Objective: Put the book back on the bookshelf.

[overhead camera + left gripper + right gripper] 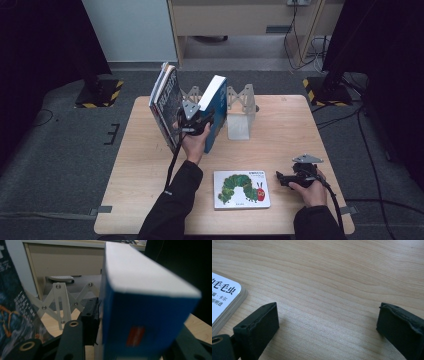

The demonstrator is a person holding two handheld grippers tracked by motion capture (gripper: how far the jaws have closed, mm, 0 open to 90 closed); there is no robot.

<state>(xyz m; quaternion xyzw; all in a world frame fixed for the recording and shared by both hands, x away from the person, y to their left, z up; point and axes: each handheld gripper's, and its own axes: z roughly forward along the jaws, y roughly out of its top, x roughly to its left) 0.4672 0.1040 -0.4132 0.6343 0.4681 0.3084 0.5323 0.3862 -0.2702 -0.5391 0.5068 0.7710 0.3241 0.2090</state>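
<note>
A thick blue book [216,107] with white page edges stands upright on the wooden table [145,170], beside a white folding book rack [240,110]. My left gripper [196,122] reaches it from the near side at mid-height. In the left gripper view the blue book [140,315] sits between the jaws of my left gripper [140,330]. The left pad [90,320] lies against its cover, and the other jaw is mostly hidden behind it. My right gripper [281,178] rests low at the table's right front, and my right gripper [327,322] stands open over bare wood.
Dark-covered books [165,102] lean at the rack's left end, close to the blue one. A caterpillar picture book [241,189] lies flat near the front edge, just left of the right gripper; its corner [222,297] shows there. Dark stands and cables lie on the floor beyond.
</note>
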